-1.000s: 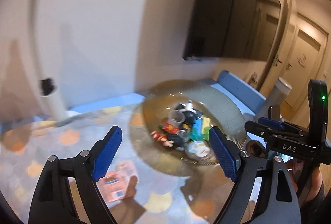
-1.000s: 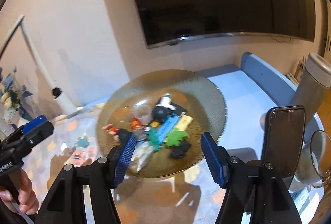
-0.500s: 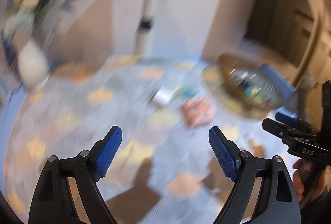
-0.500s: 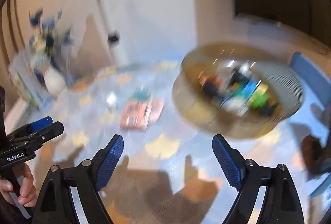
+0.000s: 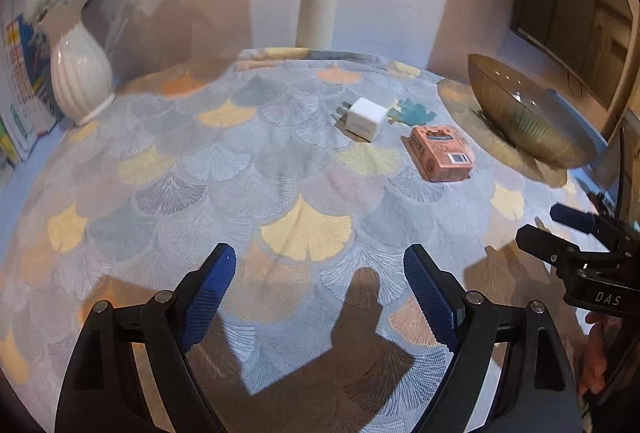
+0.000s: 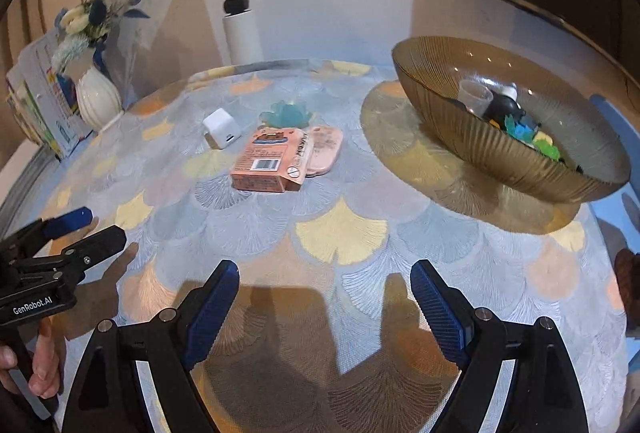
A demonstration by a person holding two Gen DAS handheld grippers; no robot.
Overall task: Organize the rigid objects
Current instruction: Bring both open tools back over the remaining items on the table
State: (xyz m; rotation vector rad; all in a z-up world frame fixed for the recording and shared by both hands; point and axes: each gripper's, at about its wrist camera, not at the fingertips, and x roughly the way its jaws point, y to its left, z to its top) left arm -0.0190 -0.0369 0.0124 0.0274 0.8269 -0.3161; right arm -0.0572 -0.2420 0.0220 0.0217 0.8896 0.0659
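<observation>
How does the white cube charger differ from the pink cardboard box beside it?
The white cube charger is plain, blocky and smaller; the pink cardboard box is flatter, longer and printed, with a barcode label. The charger has metal prongs; the box has none. Both lie loose on the patterned tablecloth, outside the amber glass bowl.

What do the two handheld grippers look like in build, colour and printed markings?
Both are black frames with silver pivot screws and two blue, textured finger pads. The left gripper reads "GenRobot.AI" on its side; the right gripper reads "DAS". No cables or sleeves show.

Bare tablecloth (image 6: 340, 233) lies open before the pink box (image 6: 268, 165).
</observation>
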